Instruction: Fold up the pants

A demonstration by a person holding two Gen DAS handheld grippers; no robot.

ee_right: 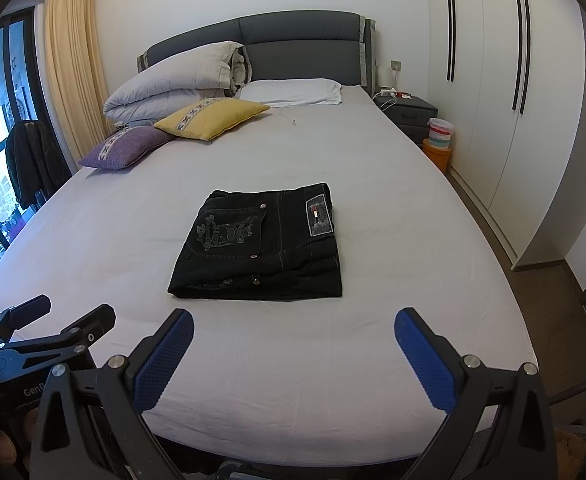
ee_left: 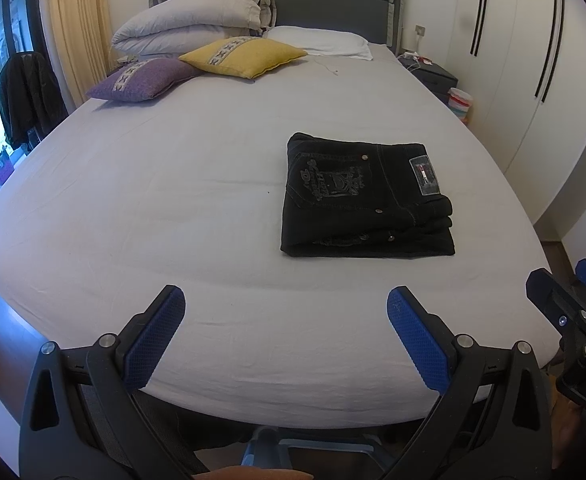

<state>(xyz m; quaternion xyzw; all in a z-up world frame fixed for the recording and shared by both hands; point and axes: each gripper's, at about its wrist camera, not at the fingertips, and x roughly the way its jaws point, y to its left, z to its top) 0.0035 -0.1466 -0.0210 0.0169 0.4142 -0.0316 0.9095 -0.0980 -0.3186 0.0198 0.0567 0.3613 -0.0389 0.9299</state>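
Black pants [ee_left: 367, 198] lie folded into a compact rectangle on the grey-white bed sheet [ee_left: 173, 208], back pocket embroidery and waistband label facing up. They also show in the right wrist view [ee_right: 261, 246], near the bed's middle. My left gripper [ee_left: 287, 312] is open and empty, held back over the bed's near edge, left of and nearer than the pants. My right gripper [ee_right: 293, 328] is open and empty, also near the front edge, just short of the pants. Neither touches the pants. The right gripper's body shows at the right edge of the left wrist view [ee_left: 573, 320].
A yellow cushion [ee_right: 209, 118], a purple cushion [ee_right: 127, 148], a folded duvet [ee_right: 177, 84] and a white pillow [ee_right: 297, 92] sit at the head of the bed. A nightstand [ee_right: 407, 114] and stacked tubs [ee_right: 439, 140] stand right, by white wardrobes [ee_right: 513, 100]. A jacket-draped chair [ee_right: 29, 160] stands left.
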